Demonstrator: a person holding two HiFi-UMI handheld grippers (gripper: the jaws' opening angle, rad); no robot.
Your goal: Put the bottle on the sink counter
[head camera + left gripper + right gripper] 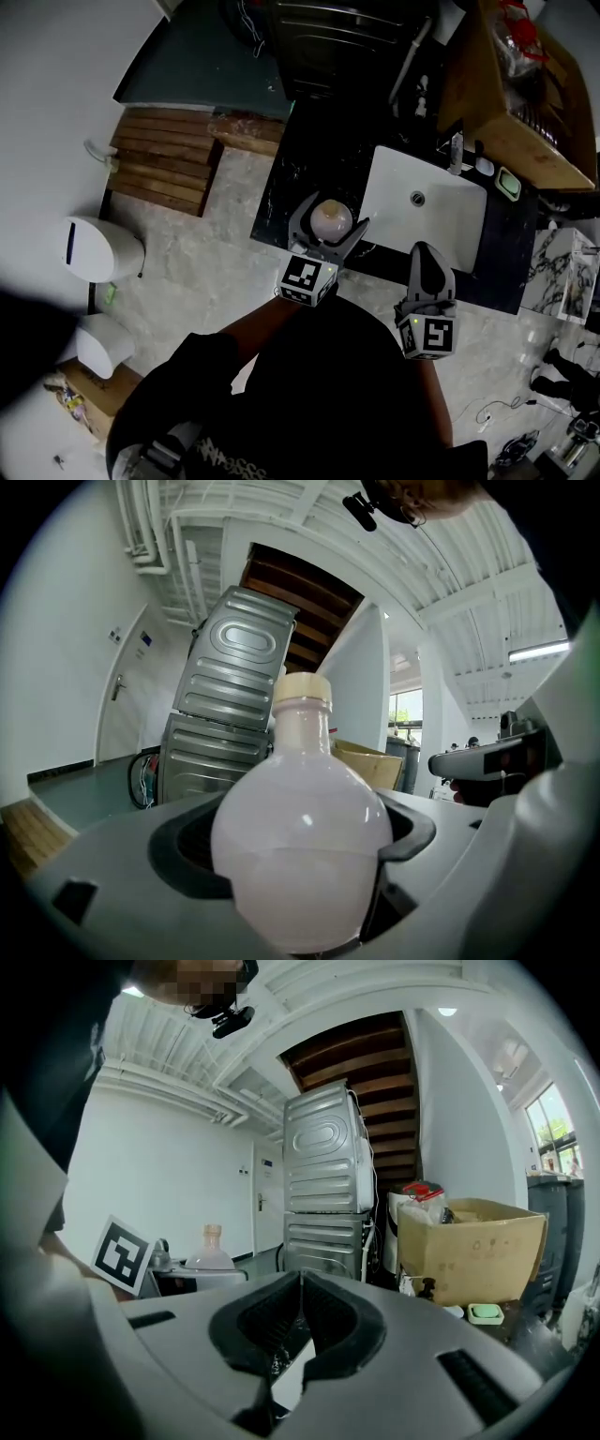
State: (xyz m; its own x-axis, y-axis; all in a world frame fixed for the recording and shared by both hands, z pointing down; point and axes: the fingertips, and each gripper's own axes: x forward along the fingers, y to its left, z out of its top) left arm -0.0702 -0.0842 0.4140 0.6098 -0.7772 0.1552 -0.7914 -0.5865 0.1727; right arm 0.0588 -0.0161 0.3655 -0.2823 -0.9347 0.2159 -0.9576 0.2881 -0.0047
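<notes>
A round pale pink bottle (302,841) with a beige cap stands upright between the jaws of my left gripper (300,864), which is shut on its belly. In the head view the bottle (330,219) hangs over the black sink counter (305,178), just left of the white basin (427,216). My right gripper (429,265) is shut with nothing in it and sits over the basin's near edge. In the right gripper view the jaw tips (300,1309) meet, and the bottle (211,1252) shows at the left.
A stacked steel washer and dryer (323,1194) stands beyond the counter. A cardboard box (473,1246) sits at the right, with a green soap dish (486,1312) and a small pump bottle (457,153) near the basin. Wooden planks (164,159) and a white bin (98,248) are on the floor at left.
</notes>
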